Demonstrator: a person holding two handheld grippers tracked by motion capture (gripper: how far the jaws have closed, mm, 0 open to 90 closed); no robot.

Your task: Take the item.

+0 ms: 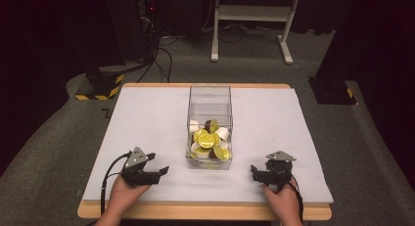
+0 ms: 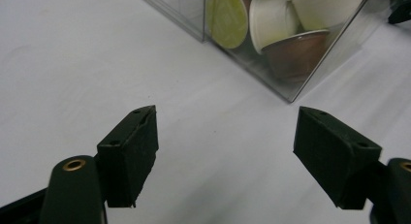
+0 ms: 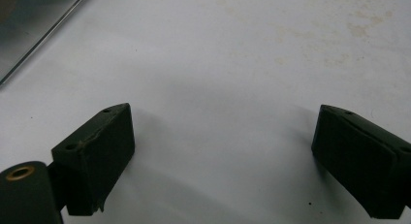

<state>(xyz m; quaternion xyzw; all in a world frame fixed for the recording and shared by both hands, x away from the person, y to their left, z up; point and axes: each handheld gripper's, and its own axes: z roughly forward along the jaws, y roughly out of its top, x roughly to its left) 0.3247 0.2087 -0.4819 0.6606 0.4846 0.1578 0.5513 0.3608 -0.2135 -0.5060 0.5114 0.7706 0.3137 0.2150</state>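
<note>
A clear plastic box [image 1: 209, 96] stands in the middle of the white table [image 1: 147, 118], its lower part piled with coffee capsules [image 1: 208, 139] that have green, white and brown faces. My left gripper [image 1: 159, 163] rests low at the front left and points towards the box. In the left gripper view, my left gripper [image 2: 225, 136] has its jaws apart over bare table, and the box corner [image 2: 252, 64] lies just ahead with a green-lidded capsule [image 2: 227, 18] behind the wall. My right gripper [image 1: 253, 172] sits at the front right, and in its own view my right gripper [image 3: 223, 134] is open with nothing between its pads.
Bare white tabletop lies on both sides of the box. The wooden front edge [image 1: 205, 211] runs just behind the hands. Beyond the table are a white frame's legs [image 1: 249, 30], cables and yellow-black striped bases [image 1: 100, 86] on a grey floor.
</note>
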